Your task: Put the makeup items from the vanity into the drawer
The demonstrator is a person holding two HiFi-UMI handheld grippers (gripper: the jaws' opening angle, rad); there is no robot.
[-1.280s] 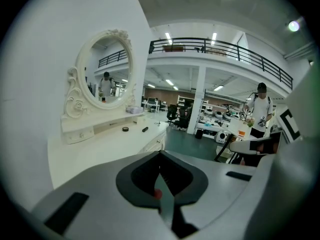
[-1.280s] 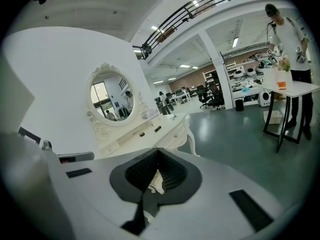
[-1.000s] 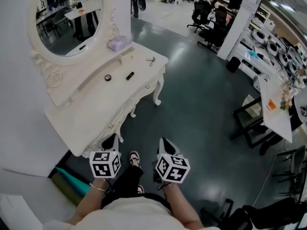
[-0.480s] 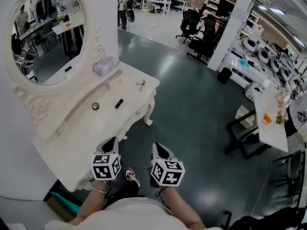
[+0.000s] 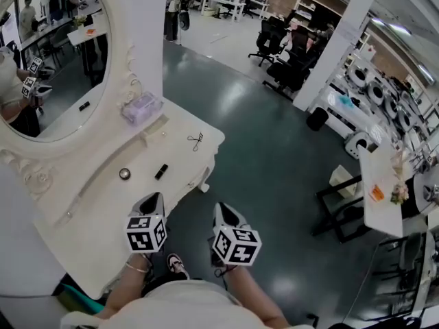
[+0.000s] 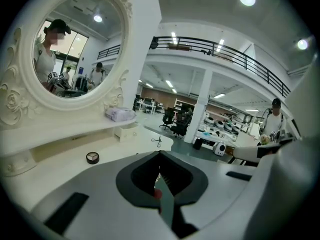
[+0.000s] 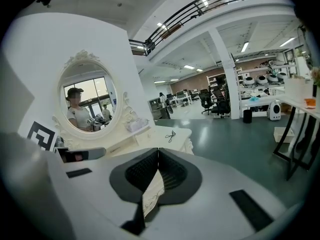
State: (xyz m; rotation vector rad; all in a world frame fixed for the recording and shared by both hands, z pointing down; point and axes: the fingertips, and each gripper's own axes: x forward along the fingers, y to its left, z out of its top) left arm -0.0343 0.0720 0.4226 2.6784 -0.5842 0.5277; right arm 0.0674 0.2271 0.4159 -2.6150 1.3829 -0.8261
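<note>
Black tube (image 5: 160, 172) lies at twelve o'clock from our left claw (image 5: 152, 201), axis toward one; right claw (image 5: 223, 212) sits farther. We see both pressed together, empty.

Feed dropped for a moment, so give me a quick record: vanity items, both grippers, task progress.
vanity: white, with oval mirror
items on top: round compact, black tube, eyelash curler, lilac packet
left gripper: shut, empty
right gripper: shut, empty
progress: nothing picked up yet
</note>
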